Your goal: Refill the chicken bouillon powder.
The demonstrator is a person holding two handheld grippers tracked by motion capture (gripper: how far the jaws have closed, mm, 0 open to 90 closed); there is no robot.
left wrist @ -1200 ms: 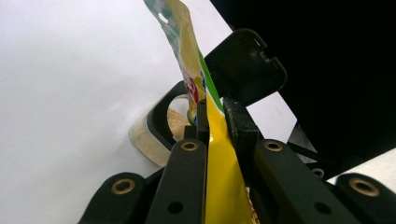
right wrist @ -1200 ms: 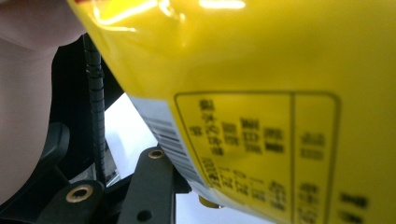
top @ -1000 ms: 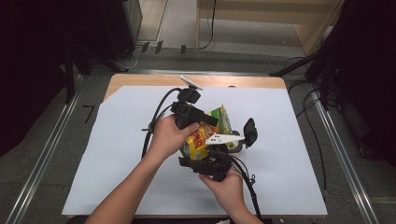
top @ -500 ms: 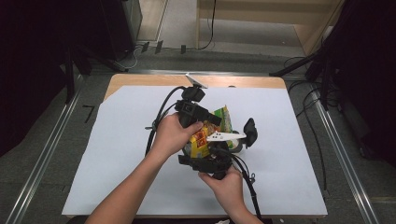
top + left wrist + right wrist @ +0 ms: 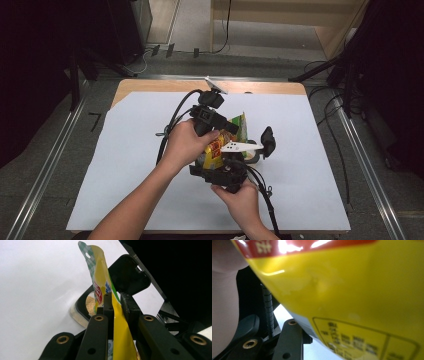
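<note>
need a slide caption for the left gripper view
Left tongs shut on a yellow pouch, above an open black container of tan powder on a white table.

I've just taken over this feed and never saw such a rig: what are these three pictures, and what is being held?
A person works at a table with a hand-held two-jaw tool in each hand. The high view looks down from above; the other two ride on the tools. The left gripper is clamped on the edge of a yellow snack pouch. The right gripper has just been closing beside the same pouch; its grip is hidden. Behind sits a black-rimmed container with crumbs, its lid open.
</note>
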